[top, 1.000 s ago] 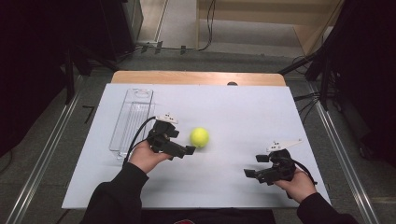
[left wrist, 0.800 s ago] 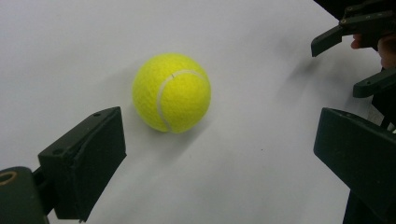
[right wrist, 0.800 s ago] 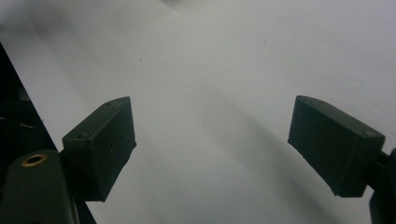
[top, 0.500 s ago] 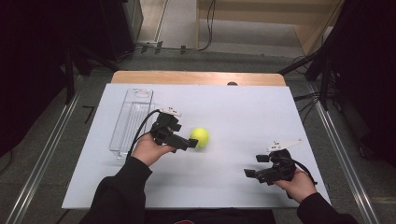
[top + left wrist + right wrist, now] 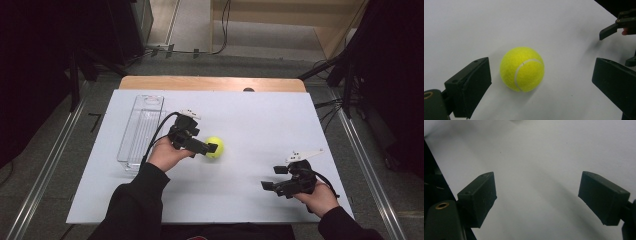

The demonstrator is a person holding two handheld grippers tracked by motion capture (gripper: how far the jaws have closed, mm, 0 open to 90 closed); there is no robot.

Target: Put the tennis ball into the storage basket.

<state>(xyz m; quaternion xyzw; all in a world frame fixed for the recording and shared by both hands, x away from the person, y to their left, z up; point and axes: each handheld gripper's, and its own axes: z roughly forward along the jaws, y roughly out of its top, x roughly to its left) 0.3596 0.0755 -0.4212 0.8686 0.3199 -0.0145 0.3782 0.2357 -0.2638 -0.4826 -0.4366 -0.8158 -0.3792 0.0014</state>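
While the left gripper (image 5: 209, 148) has closed the gap to the tennis ball (image 5: 215, 147) over the last second, no grasp is made yet: in the left gripper view its jaws stand wide apart, the ball (image 5: 522, 69) resting on the table between them, nearer the left-hand jaw and touching neither.

Item, ball: yellow-green, white seam showing, centre of the high view, on the white table sheet (image 5: 260, 120). Its position looks unchanged.

Item, left gripper: earlier short of the ball, now reaching it from the left of the frame. Judgement: approach is nearly complete; closing the jaws would be the next step.

Item, right gripper (image 5: 266, 186): lower right of the high view, well apart from the ball, jaws spread and empty, position unchanged.

Item, clear tray (image 5: 141, 131): left of centre, apparently empty, unmoved; a likely destination, though that is a guess.

Hard to make out: in the high view the gripper's jaw tip overlaps the ball's left side, so contact cannot be judged there. The tray's transparent walls are faint. Both forearms are cut off at the bottom edge.
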